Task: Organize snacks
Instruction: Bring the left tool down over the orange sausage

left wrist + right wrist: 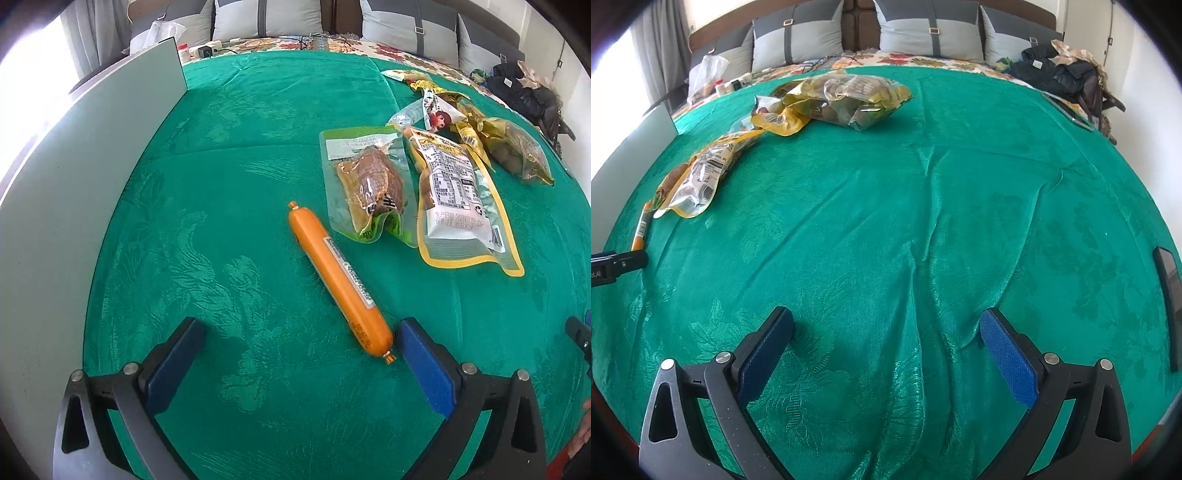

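Observation:
An orange sausage stick [340, 282] lies on the green cloth [229, 206], its near end just inside the right finger of my open left gripper [301, 332]. Beyond it lie a green-edged clear pouch [364, 184], a yellow-edged pouch [461, 203], a small cartoon packet [436, 112] and a bag of brown snacks [517, 151]. My right gripper [886, 325] is open over bare green cloth [923, 221], with nothing between its fingers. From there the yellow-edged pouch [698, 177], the snack bag [849, 96] and the sausage [642, 229] sit far left.
A grey-white board [74, 184] stands upright along the cloth's left side. Grey pillows [923, 33] line the back. Dark clothes [1060, 74] are piled at the far right, and a dark flat object [1169, 295] lies at the right edge. Small bottles and a plastic bag [709, 74] sit far left.

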Motion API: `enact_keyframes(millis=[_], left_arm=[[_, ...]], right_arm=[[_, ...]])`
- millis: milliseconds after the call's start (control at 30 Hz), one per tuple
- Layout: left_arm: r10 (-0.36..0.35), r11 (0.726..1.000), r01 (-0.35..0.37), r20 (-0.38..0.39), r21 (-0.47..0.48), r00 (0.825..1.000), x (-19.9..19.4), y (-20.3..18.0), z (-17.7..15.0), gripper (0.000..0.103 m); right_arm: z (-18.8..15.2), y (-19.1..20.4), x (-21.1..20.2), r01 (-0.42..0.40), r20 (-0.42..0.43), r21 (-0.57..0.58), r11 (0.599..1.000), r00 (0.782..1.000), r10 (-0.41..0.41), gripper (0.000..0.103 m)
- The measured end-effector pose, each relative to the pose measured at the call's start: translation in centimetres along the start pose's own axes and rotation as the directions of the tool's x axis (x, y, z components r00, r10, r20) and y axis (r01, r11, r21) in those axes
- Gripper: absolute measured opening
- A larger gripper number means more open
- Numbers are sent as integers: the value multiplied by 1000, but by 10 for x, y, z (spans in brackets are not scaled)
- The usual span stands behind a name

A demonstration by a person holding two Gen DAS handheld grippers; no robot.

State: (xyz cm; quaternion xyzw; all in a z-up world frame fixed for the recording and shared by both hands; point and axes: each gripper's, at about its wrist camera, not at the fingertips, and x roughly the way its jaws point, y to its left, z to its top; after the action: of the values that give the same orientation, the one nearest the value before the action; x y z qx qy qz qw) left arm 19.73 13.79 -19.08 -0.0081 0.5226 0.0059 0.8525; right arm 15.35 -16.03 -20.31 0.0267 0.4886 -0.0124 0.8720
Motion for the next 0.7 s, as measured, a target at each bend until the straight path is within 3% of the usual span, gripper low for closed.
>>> enact_keyframes(millis=[133, 300, 400, 433, 533, 700], left_arm=[[7, 1000, -6, 47, -11, 999, 7, 2, 10, 103], [24, 999, -22, 60, -40, 998, 22, 3, 40, 103], [18, 999, -16, 75, -28, 997, 33, 5, 58, 103], [16, 1000, -14, 88, -23, 996, 36, 5, 64, 103], [17, 1000, -14, 133, -27, 991, 44, 9, 74, 103], [18, 1000, -15, 139, -27, 990, 44, 9, 75, 103]], right_arm=[[45, -11, -2, 46, 91, 41, 998, 995, -50, 101], [79, -10, 32, 68, 95, 19, 997, 993, -70, 101], [88, -15, 61, 68, 27, 87, 994, 997, -70, 103], [90, -9, 61, 122, 78, 69, 990, 989, -127, 103], [92, -8, 65, 102, 89, 78, 992, 990, -109, 103], [92, -11, 64, 98, 90, 83, 992, 990, -105, 103]])
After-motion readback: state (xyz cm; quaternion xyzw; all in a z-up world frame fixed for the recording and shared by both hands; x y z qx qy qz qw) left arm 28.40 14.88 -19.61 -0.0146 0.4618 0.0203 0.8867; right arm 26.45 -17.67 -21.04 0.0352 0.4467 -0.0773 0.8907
